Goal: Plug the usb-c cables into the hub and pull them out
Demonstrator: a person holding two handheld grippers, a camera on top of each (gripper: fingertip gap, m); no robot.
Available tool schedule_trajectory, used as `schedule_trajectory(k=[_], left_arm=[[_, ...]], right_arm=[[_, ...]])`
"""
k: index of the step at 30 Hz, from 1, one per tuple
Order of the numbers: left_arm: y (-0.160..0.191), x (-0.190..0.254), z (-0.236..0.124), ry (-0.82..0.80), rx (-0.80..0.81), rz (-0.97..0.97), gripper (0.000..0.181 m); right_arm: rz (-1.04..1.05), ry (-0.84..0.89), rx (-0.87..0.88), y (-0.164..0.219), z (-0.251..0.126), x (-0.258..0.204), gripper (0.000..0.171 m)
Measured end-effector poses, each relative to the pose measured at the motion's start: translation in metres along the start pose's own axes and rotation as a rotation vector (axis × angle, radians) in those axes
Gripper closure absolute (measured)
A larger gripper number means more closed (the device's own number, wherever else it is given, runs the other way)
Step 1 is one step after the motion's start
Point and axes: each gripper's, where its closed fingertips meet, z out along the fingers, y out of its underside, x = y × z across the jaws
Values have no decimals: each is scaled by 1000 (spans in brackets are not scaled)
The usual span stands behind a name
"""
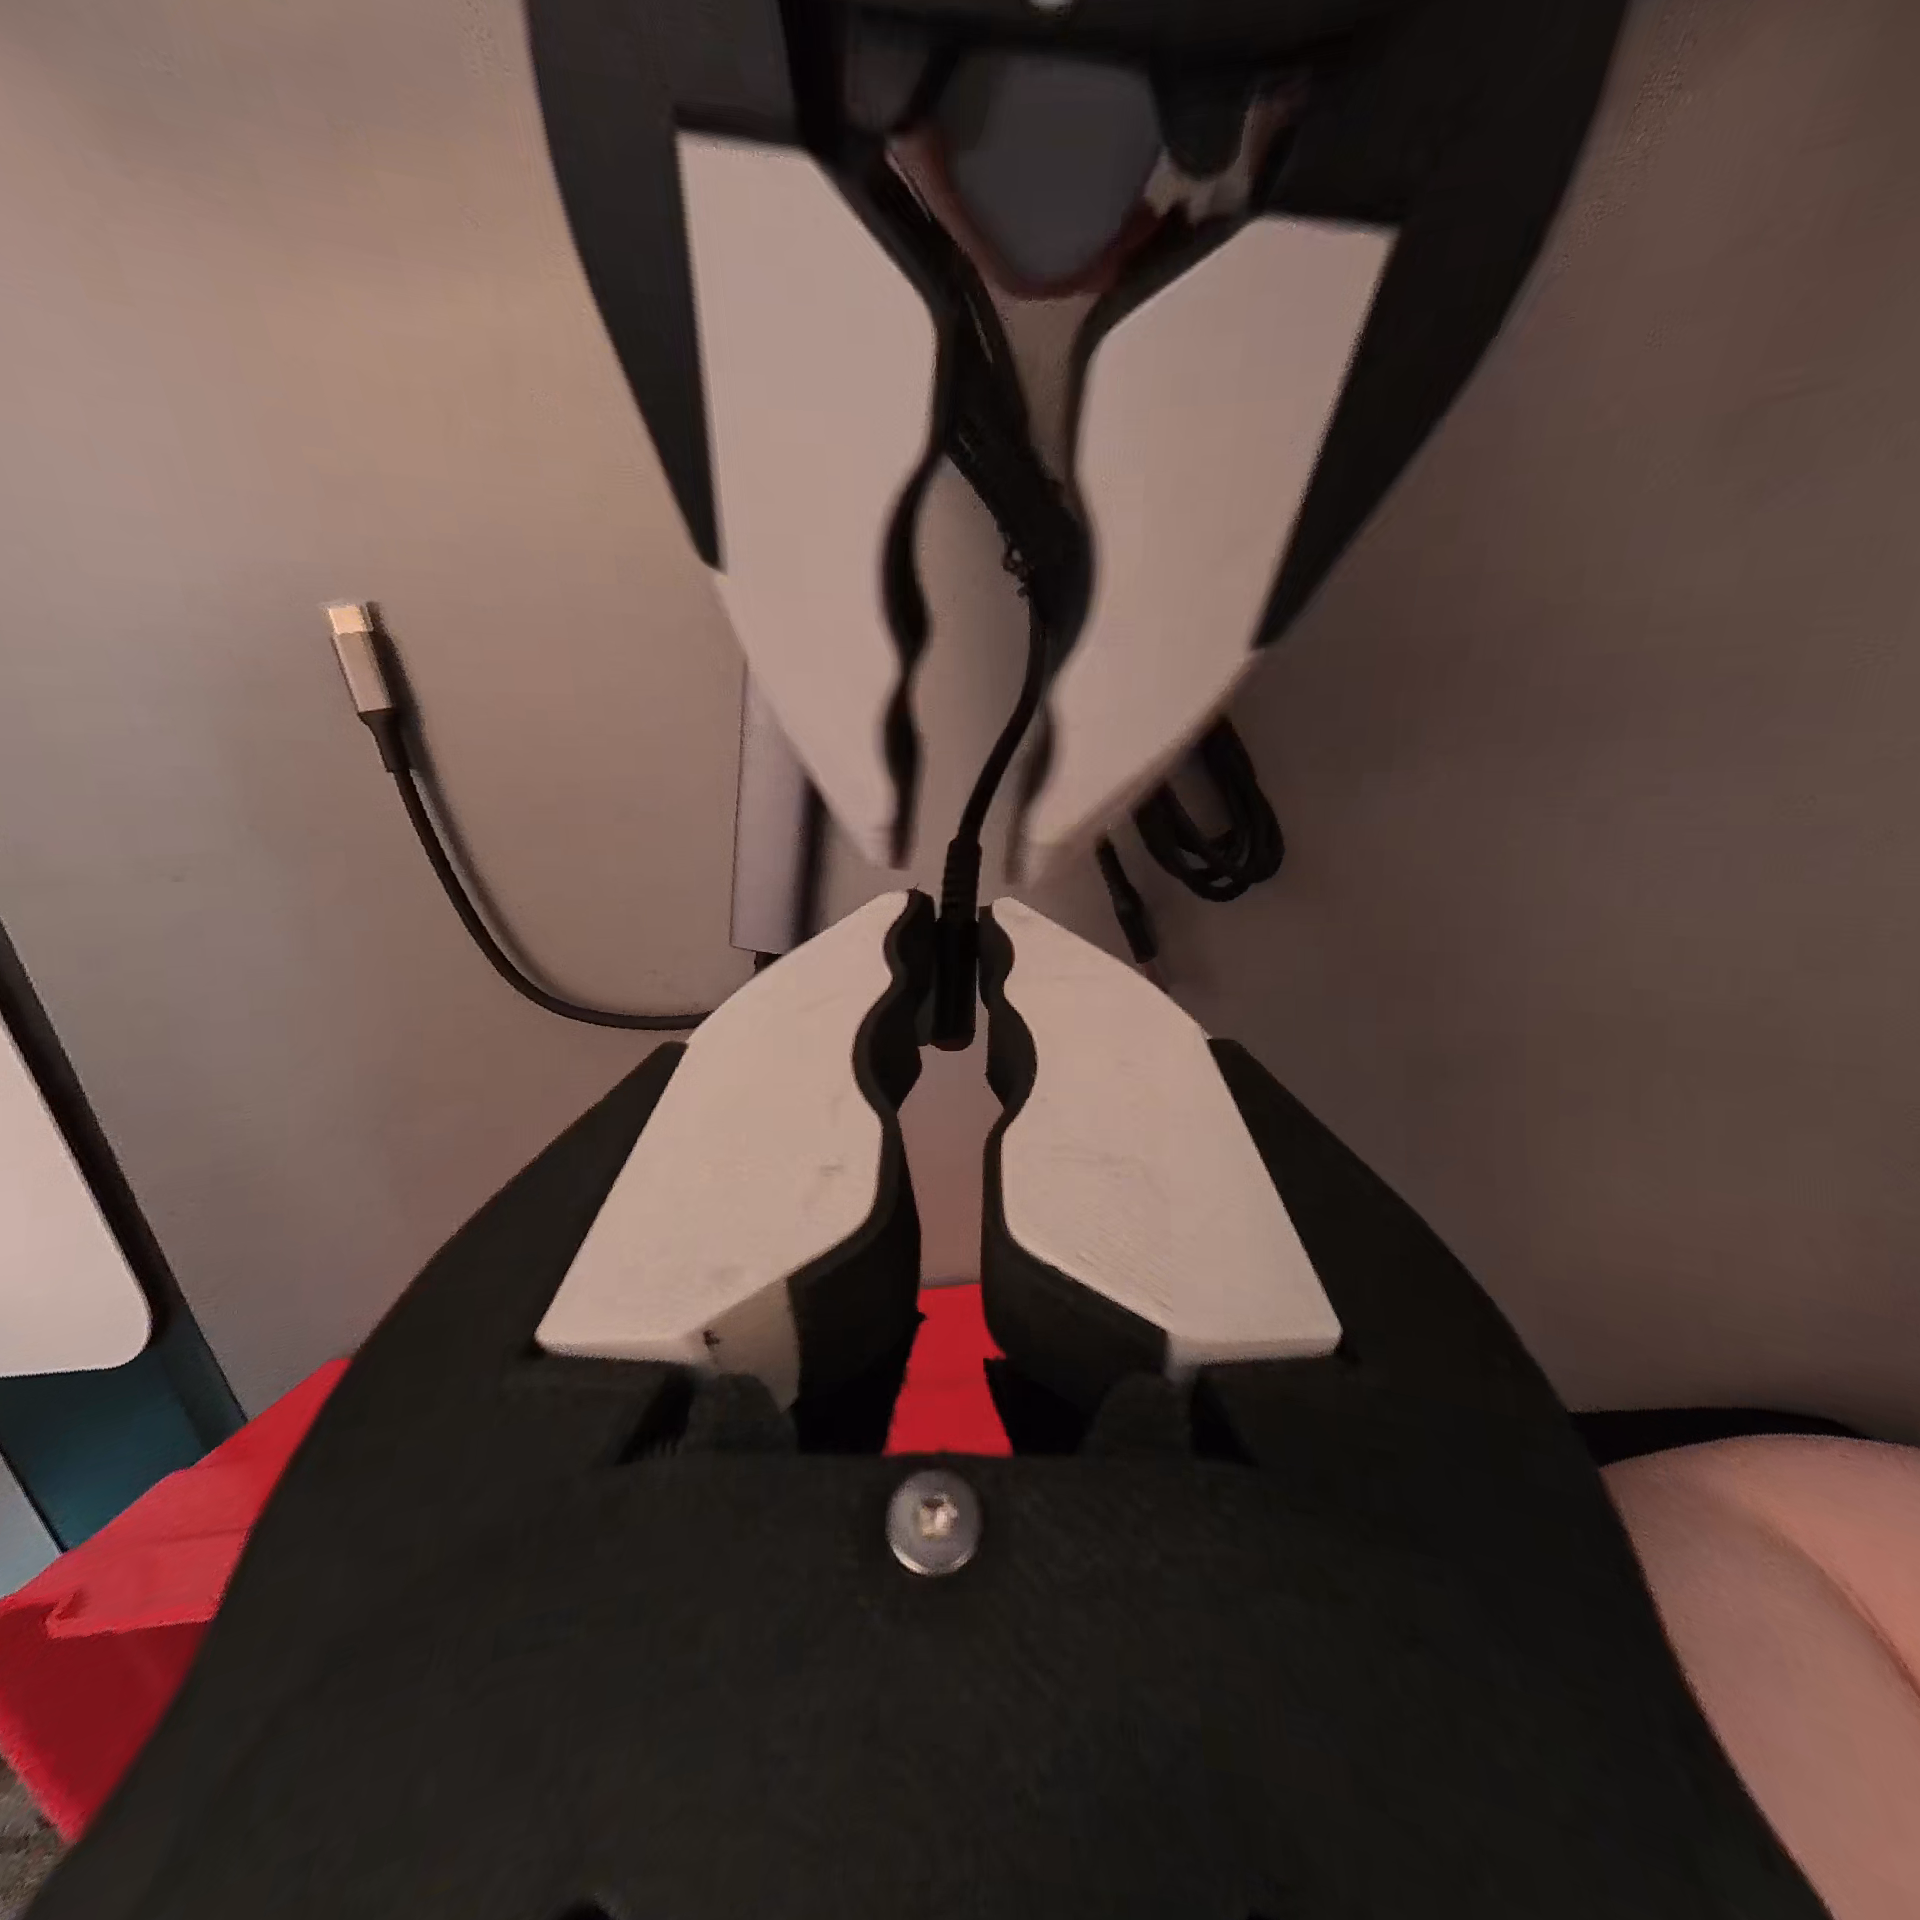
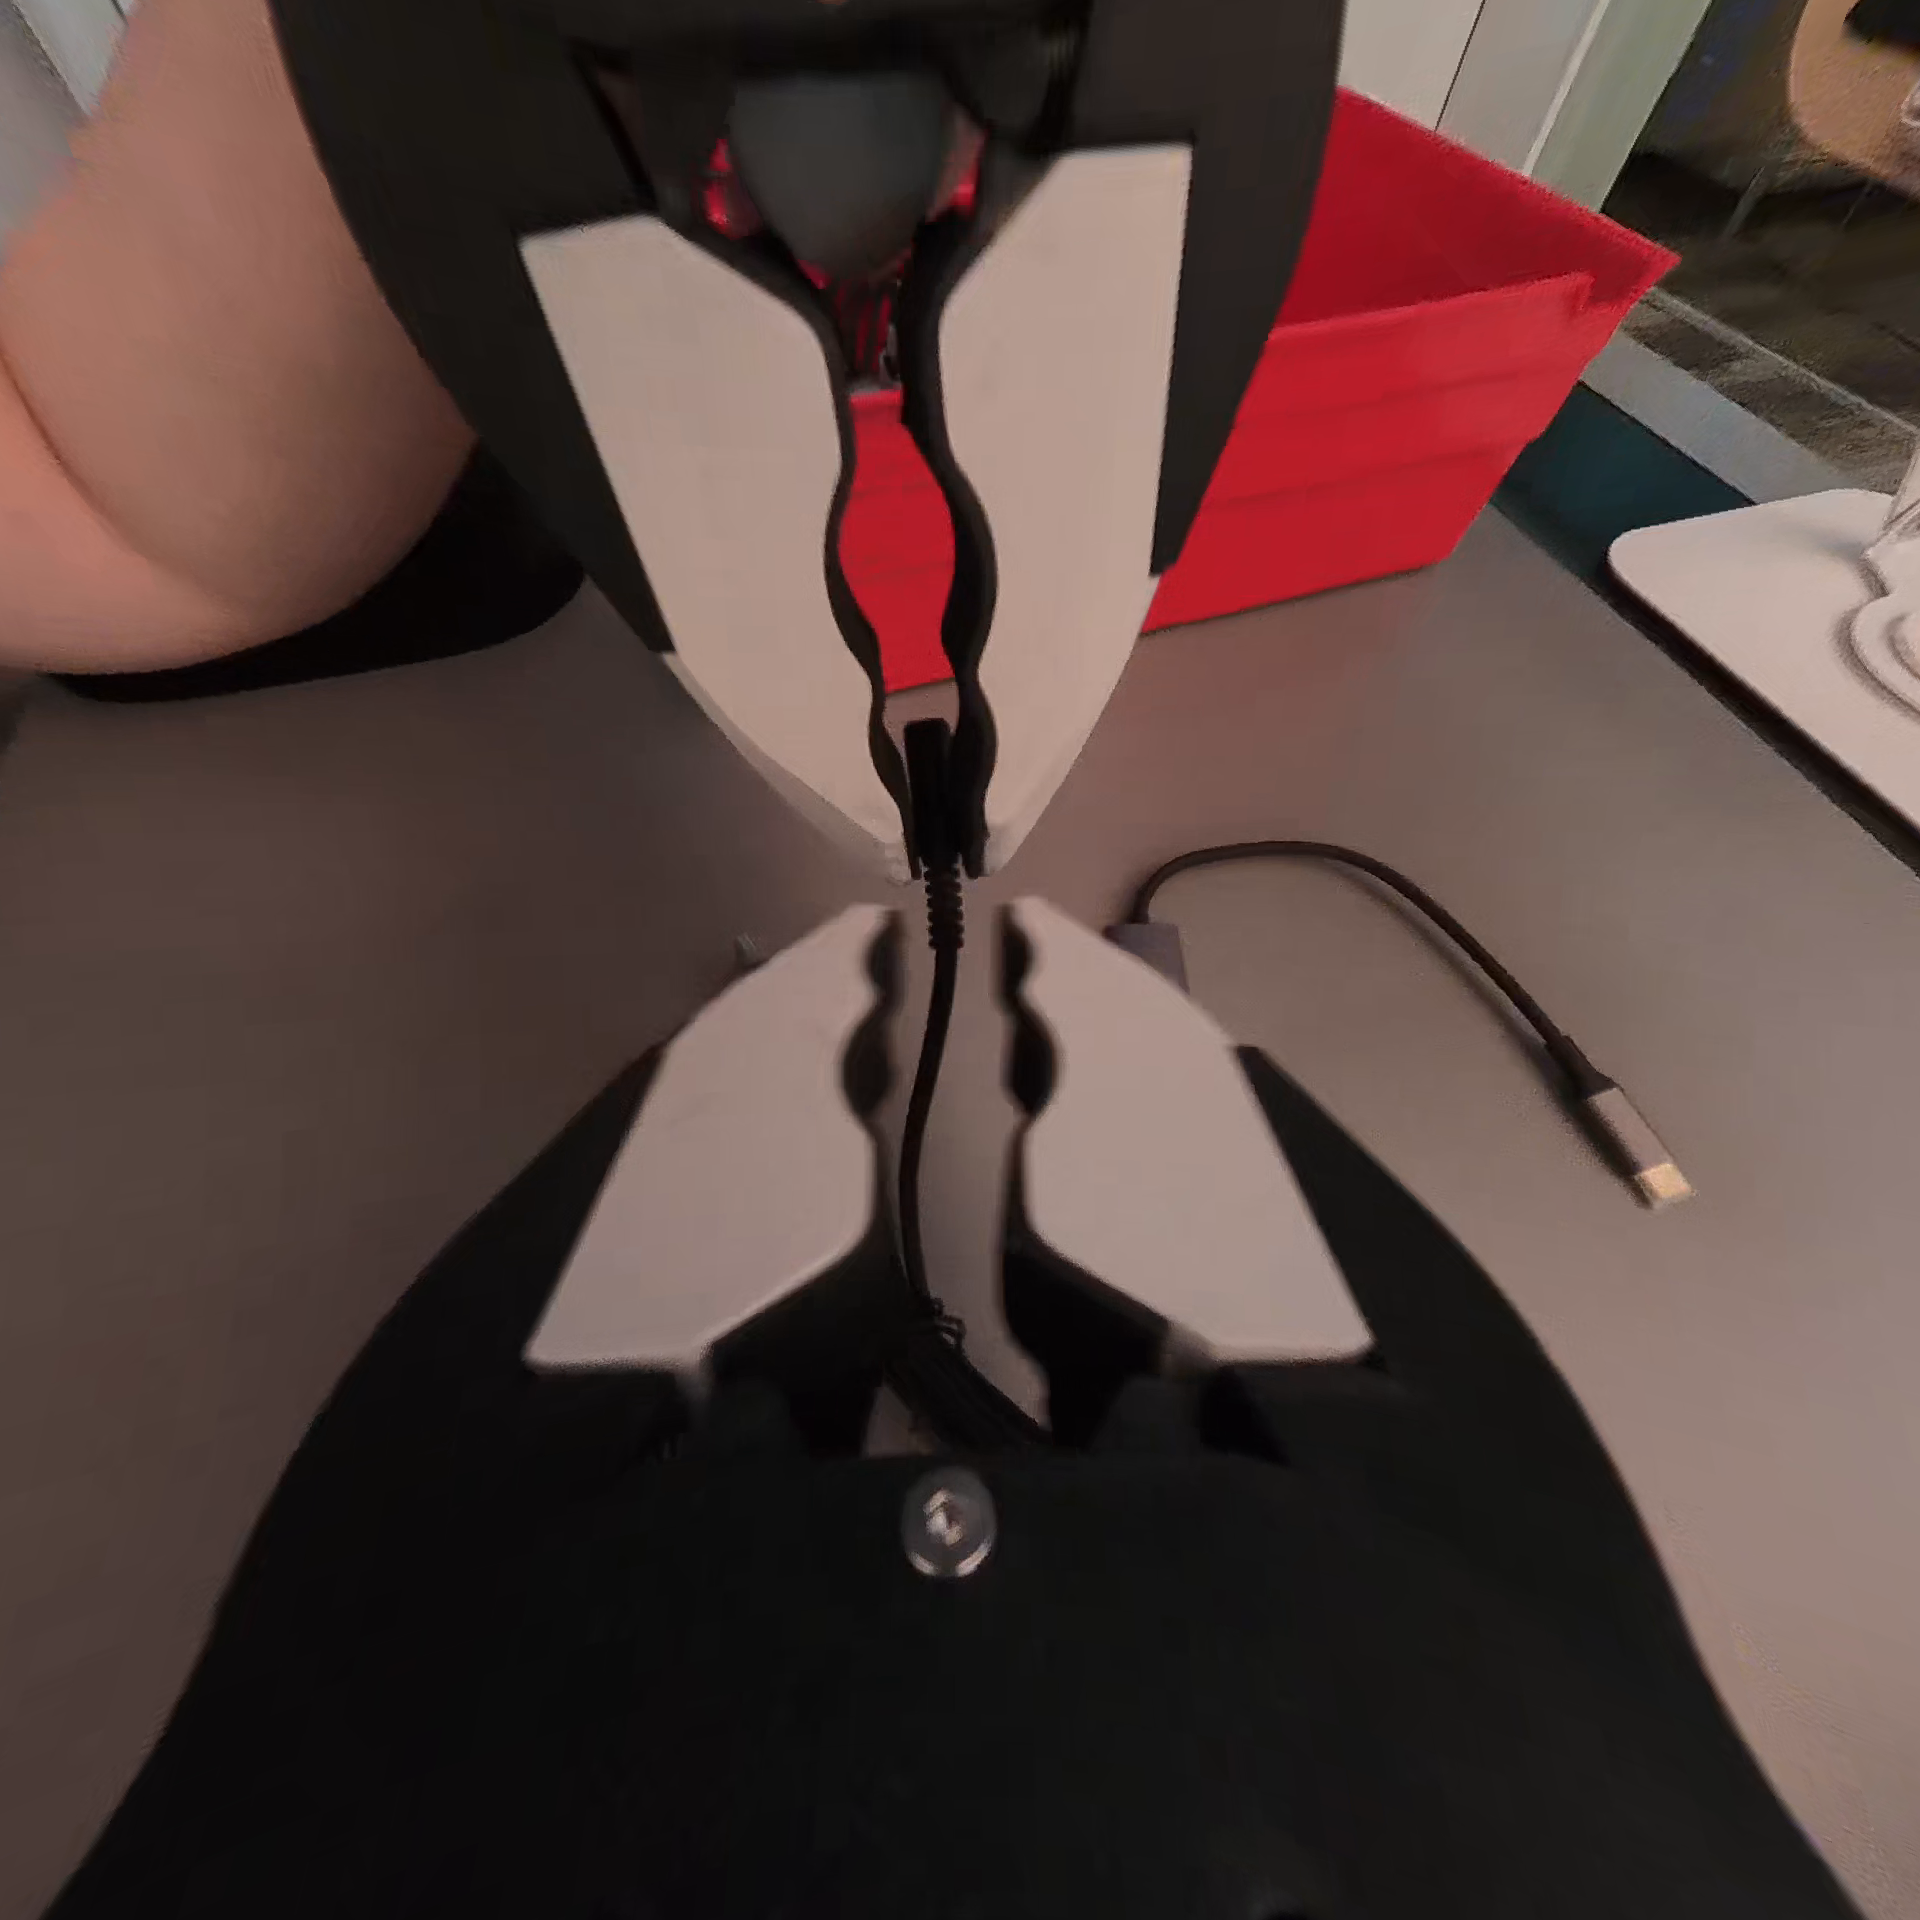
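Left claw (image 1: pixel 951 914) pinching black plug (image 1: pixel 954 987), right claw (image 2: pixel 945 920) spread, coiled cable (image 1: pixel 1210 826) left view only

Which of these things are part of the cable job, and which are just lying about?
Part of the job:
- black plug, held in the left gripper
- right gripper
- grey hub
- silver plug

Lying about:
- red box
- white tray

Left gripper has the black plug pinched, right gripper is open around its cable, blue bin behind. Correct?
Not quite: the bin is red, as the right wrist view shows. The left gripper does pinch the black plug, and the right gripper is open around its cable.
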Motion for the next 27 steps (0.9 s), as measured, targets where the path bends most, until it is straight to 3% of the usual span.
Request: schedule_trajectory(k=[1,5,9,12,17,19,22,25,27], left_arm=[[0,0,-1,-1,4,2,174],[2,-3,-11,2,53,-26,172],[14,-12,-31,10,149,-103,153],[22,-18,-22,-14,124,-73,145],[4,-23,-14,-6,179,-49,141],[-1,-22,-15,-12,204,-17,147],[-6,-14,-17,-27,238,75,172],[-6,-11,-17,-41,206,84,174],[-10,-8,-20,-9,217,57,174]], right_arm=[[-20,0,7,0,1,-1,164],[-64,46,37,-5,-4,2,164],[-73,88,74,-9,-11,6,164],[-43,70,103,-10,-14,8,164],[-28,40,110,-9,-17,8,164],[-28,30,111,-9,-17,7,164],[-17,13,112,-9,-17,6,164],[-33,12,124,-10,-18,4,164],[-91,79,166,-19,-20,5,154]])
